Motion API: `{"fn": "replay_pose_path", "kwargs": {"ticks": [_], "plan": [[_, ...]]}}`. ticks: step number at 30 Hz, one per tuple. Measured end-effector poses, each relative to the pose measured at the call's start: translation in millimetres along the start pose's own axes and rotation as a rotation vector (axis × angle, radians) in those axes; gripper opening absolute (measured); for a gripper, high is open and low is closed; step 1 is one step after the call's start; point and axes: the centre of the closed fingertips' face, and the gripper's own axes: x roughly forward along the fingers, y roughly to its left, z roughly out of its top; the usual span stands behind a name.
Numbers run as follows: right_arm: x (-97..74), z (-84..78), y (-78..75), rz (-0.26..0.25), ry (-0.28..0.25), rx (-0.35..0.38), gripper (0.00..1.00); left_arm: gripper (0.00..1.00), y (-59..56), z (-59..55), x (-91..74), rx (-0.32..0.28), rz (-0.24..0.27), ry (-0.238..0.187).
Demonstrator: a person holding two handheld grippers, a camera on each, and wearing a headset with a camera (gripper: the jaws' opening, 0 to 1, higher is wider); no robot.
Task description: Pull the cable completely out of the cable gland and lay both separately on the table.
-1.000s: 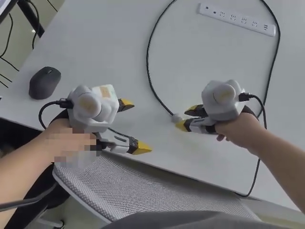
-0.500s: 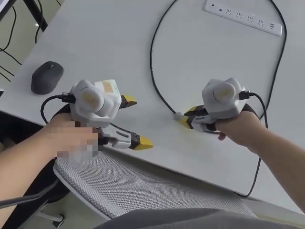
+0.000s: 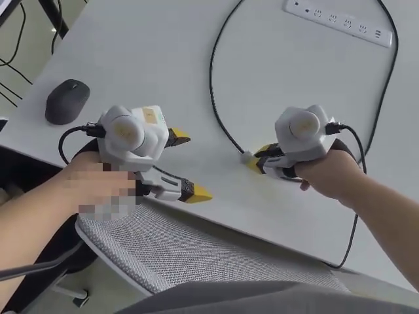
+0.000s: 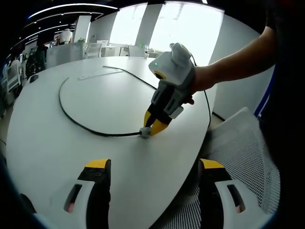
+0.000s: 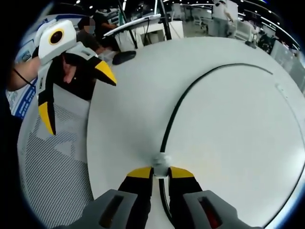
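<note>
A black cable (image 3: 212,85) lies in a wide loop on the white table (image 3: 131,52) and ends near the front edge in a small white cable gland (image 3: 245,157). My right gripper (image 3: 253,161) is low on the table, shut on the cable just behind the gland. In the right gripper view the gland (image 5: 161,160) sits right ahead of the yellow tips of the right gripper (image 5: 162,172), with the cable (image 5: 174,114) running away from it. My left gripper (image 3: 188,165) hovers to the left, wide open and holding nothing. From the left gripper (image 4: 155,164) I see the gland (image 4: 144,132) ahead.
A dark computer mouse (image 3: 67,100) rests at the table's left edge. A white power strip (image 3: 340,23) lies at the far side. A grey mesh chair (image 3: 196,255) stands just below the front edge. People and desks stand far off in the room.
The right gripper's jaws, apart a second ago, have closed on the cable behind the gland. The left gripper has stayed open in nearly the same place.
</note>
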Motion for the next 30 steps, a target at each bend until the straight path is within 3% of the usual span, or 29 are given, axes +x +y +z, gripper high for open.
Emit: {"fn": "replay_pose_path", "kwargs": {"ticks": [11, 19, 27, 30], "plan": [[-21.1, -0.5, 14.5, 0.030, -0.003, 0.005, 0.07, 0.74, -14.9, 21.6, 5.1, 0.047, -0.038, -0.013], [-40.5, -0.1, 29.7, 0.059, 0.009, -0.039, 0.07, 0.74, -27.5, 40.3, 9.1, 0.078, -0.058, -0.037], [-67.1, 6.3, 39.6, 0.047, -0.004, -0.081, 0.07, 0.74, -43.4, 55.2, 17.4, 0.104, -0.105, -0.040], [-78.5, 6.4, 43.8, 0.052, -0.003, -0.100, 0.06, 0.73, -48.8, 64.1, 18.9, 0.107, -0.127, -0.070]]}}
